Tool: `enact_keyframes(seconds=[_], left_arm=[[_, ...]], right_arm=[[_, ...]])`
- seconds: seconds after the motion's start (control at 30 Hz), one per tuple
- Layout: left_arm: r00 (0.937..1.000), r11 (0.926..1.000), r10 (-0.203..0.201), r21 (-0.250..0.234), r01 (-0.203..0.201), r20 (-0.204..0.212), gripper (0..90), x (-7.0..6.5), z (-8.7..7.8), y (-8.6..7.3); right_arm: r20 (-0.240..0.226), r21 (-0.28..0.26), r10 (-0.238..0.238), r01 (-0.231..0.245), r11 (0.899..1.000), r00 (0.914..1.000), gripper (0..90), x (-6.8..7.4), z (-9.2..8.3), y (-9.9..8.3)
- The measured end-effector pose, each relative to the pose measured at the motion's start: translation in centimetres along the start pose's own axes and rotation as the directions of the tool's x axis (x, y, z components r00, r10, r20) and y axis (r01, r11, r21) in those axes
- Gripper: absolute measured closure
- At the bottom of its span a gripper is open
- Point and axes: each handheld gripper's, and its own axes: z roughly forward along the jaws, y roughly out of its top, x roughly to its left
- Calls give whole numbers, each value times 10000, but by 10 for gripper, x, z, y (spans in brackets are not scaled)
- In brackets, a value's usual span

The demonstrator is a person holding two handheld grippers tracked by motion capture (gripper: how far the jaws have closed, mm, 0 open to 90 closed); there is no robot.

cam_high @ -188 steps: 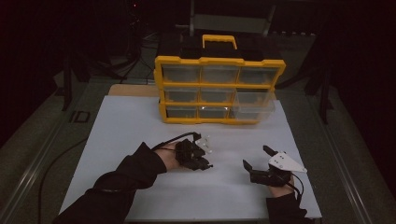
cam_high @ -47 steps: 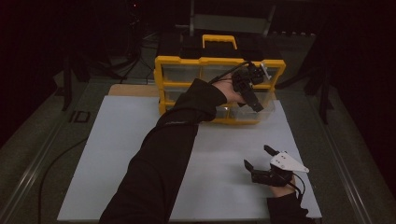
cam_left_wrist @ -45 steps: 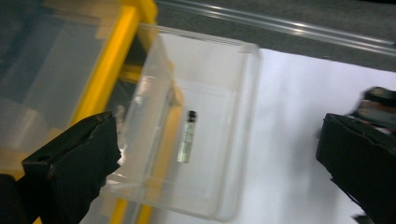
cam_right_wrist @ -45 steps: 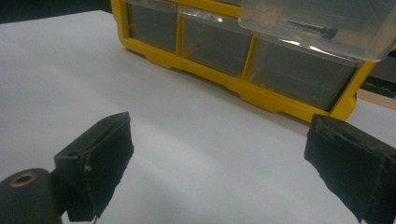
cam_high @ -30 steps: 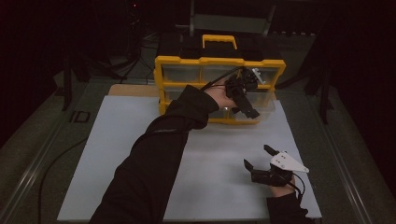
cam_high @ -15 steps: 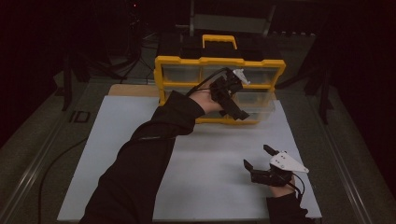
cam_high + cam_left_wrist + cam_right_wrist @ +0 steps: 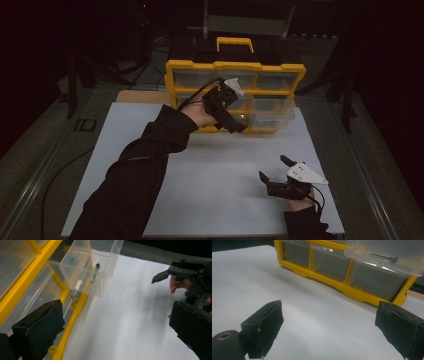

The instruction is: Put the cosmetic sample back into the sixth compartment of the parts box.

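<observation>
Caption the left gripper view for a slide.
Open left tongs beside a pulled-out clear drawer holding a screw.

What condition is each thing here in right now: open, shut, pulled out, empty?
Left gripper: open, empty, in front of the organizer.
Right gripper: open, empty, low over the white sheet.
Yellow organizer: upright.
Clear drawer: pulled out, a screw inside.
Other drawers: pushed in.

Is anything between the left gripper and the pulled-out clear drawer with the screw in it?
Nothing visible. The left gripper, jaws open, hangs just before the open drawer of the yellow organiser; the screw lies inside.
</observation>
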Motion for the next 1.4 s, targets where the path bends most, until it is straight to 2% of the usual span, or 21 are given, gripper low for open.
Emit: enact_keyframes(seconds=[0.13,0.3,0.73,0.87,0.97,1.4], left_arm=[[9996,9996,-260,-101,261,146,0,2,-5,-12],[9991,9990,-429,-97,429,0,0,5,-13,-27],[9981,9985,-540,-60,539,-284,0,2,-29,-55],[9981,9984,-548,-118,545,-272,0,-2,-34,-64],[9969,9975,-670,-231,661,-410,0,-4,-39,-74],[9949,9966,-821,-133,815,-587,0,-10,-46,-105]], right_arm=[[-10,-8,-11,11,10000,10000,77,1,0,0],[-14,-5,-54,54,10000,10000,77,2,0,1],[-19,0,-46,46,10000,10000,77,2,0,1],[28,-8,-55,55,10000,10000,77,2,0,1],[29,-19,-75,75,10000,10000,77,2,0,2],[55,3,-140,140,9999,9999,77,3,0,2]])
